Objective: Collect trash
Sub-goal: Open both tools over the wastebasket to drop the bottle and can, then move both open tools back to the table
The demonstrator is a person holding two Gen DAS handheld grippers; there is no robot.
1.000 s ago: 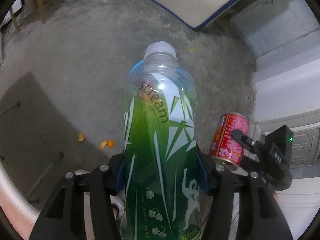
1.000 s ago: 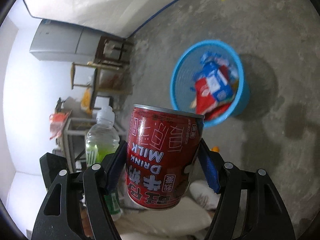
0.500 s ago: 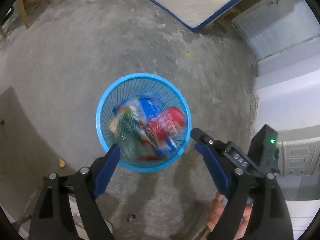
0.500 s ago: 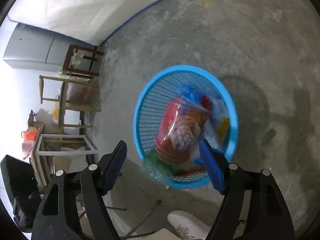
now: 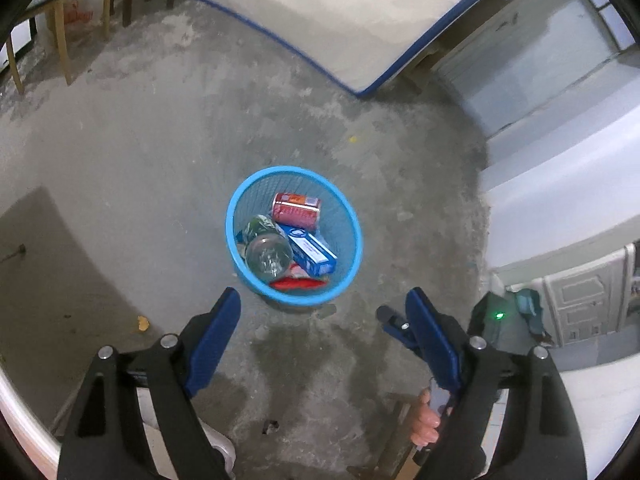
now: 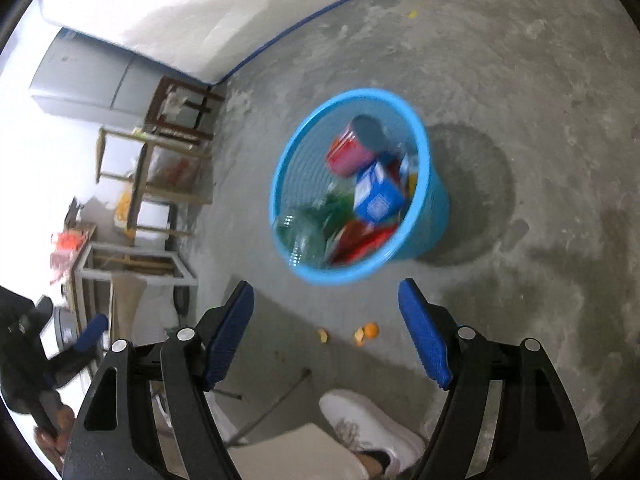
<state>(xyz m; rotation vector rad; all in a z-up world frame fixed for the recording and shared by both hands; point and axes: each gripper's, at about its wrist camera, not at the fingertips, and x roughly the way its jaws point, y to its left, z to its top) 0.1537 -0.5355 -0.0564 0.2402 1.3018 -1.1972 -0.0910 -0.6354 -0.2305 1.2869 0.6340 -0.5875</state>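
Note:
A blue mesh basket (image 5: 230, 220) stands on the concrete floor, ahead of and below both grippers. Inside lie a red milk can (image 5: 296, 210), a clear bottle with a green label (image 5: 266, 250), a blue box (image 5: 314, 250) and a red wrapper (image 5: 296, 282). My left gripper (image 5: 323, 294) hangs above the basket's near side, open, with nothing between its blue pads. My right gripper (image 6: 325, 285) is also open and empty, just short of the basket (image 6: 436, 208), where the can (image 6: 348, 152), bottle (image 6: 308, 224) and box (image 6: 376, 196) show again.
Orange peel pieces (image 6: 366, 332) lie on the floor near the basket. A white shoe (image 6: 368, 428) is below my right gripper. Wooden tables and stools (image 6: 168, 160) and a grey fridge (image 6: 80, 76) stand at the left. A white mattress with blue edging (image 5: 340, 20) leans at the back.
A second ago my left gripper held the green bottle and my right held the red can. Both jaws opened, and the two things now lie in the basket.

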